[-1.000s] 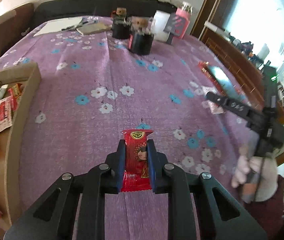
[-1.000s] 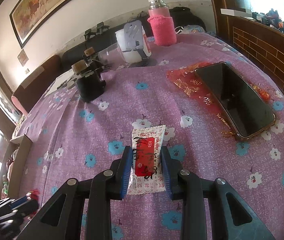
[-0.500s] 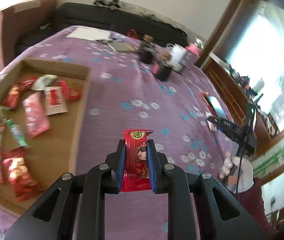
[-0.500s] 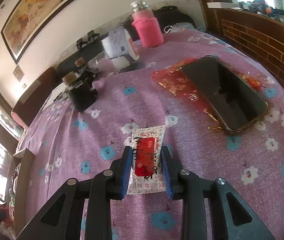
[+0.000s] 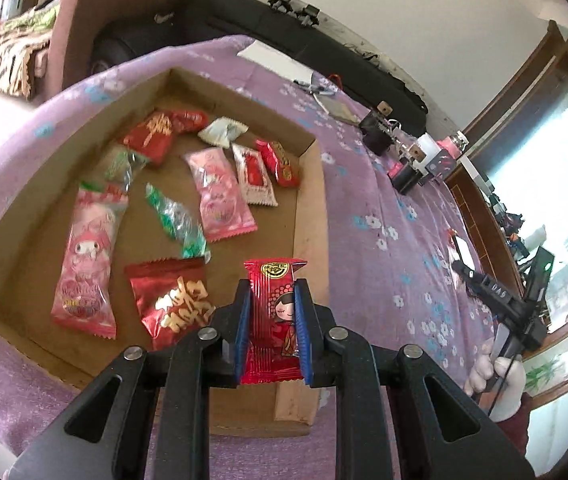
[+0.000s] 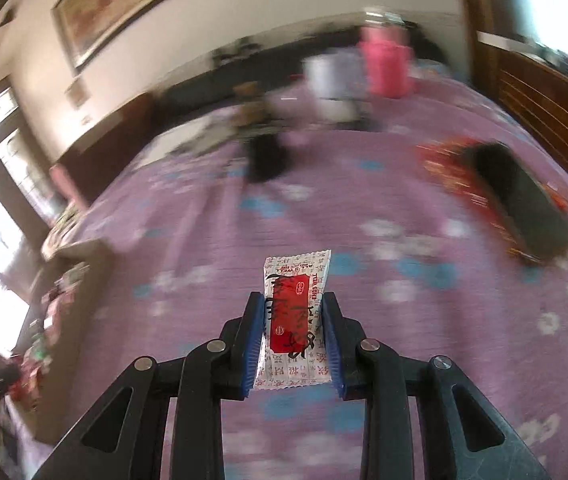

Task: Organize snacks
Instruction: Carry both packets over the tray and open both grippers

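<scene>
A: Two packets in play. On the left, the cardboard tray lies just ahead of the left gripper, clamped on a red snack packet pointing lengthwise forward.

B: The right gripper, well apart, pinches a white sachet above the tablecloth.

Purple flowered cloth, red and pink wrappers

The cloth is purple with white and blue flowers. The tray is plain brown. One packet is red with a cartoon girl; another is white with a red label. The pads are blue on black fingers.
</scene>
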A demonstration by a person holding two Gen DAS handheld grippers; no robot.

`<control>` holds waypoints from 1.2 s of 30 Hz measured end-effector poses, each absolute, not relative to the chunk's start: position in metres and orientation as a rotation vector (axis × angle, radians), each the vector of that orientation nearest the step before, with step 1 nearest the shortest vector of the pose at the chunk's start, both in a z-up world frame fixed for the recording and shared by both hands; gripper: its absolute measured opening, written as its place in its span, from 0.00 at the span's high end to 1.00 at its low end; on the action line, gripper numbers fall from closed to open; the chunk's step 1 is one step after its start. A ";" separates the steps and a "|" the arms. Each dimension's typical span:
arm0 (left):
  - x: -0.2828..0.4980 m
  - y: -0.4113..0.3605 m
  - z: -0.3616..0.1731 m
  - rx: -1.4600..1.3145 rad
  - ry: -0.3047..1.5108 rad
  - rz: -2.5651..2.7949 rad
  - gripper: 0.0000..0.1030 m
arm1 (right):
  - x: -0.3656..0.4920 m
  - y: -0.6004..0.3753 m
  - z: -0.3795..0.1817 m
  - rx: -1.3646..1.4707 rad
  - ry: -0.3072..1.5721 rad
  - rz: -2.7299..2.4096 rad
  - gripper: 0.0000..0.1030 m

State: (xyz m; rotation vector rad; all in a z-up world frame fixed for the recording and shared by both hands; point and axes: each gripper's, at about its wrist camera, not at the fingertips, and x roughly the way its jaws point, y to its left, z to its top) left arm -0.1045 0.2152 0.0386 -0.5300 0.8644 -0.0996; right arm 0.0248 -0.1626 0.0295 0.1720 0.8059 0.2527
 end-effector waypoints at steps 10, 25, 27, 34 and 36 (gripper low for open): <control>-0.094 0.208 0.028 -0.515 0.897 -0.136 0.83 | 0.011 0.009 0.048 0.038 0.867 0.610 0.72; -0.097 0.218 0.024 -0.561 0.923 -0.167 0.68 | 0.032 0.110 0.009 -0.127 0.952 0.671 0.71; -0.101 0.221 0.028 -0.564 0.907 -0.161 0.58 | 0.033 0.112 0.005 -0.133 0.958 0.669 0.71; -0.110 0.234 0.039 -0.586 0.866 -0.130 0.51 | 0.027 0.116 0.000 -0.130 0.967 0.690 0.67; -0.111 0.235 0.039 -0.592 0.866 -0.121 0.51 | 0.022 0.115 0.002 -0.127 0.960 0.695 0.65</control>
